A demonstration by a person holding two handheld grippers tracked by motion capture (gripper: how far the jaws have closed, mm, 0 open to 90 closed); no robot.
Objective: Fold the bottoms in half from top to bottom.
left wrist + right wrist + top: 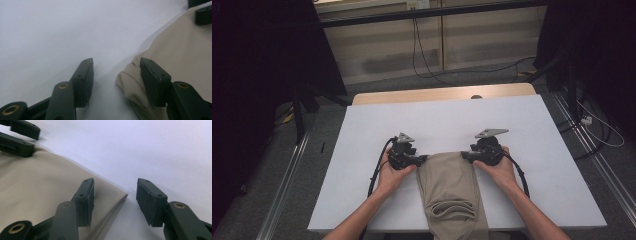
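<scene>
Jaws of the left gripper (pixel 116 75) stand apart, one pad over bare white bench (pixel 62 30) and the other resting above the beige cloth (pixel 180 50); the rumpled corner of the fabric lies in the gap between them, and the pads do not press on it. Jaws of the right gripper (pixel 113 195) are likewise parted, one pad sitting over the folded cloth (pixel 37 185) and the other over bare bench (pixel 162 145), with the neat folded corner between them, not clamped.

From the high view, the left gripper (pixel 422 159) sits at the cloth's far left corner and the right gripper (pixel 466 156) at its far right corner, each pointing inward toward the other, each held in a hand. The beige cloth (pixel 447 175) is a narrow folded strip lying at the near middle of the bench (pixel 437 115), running from the grippers back to the near edge and over it, with looped folds showing near the person. Black cables trail from both grippers along the forearms.
</scene>
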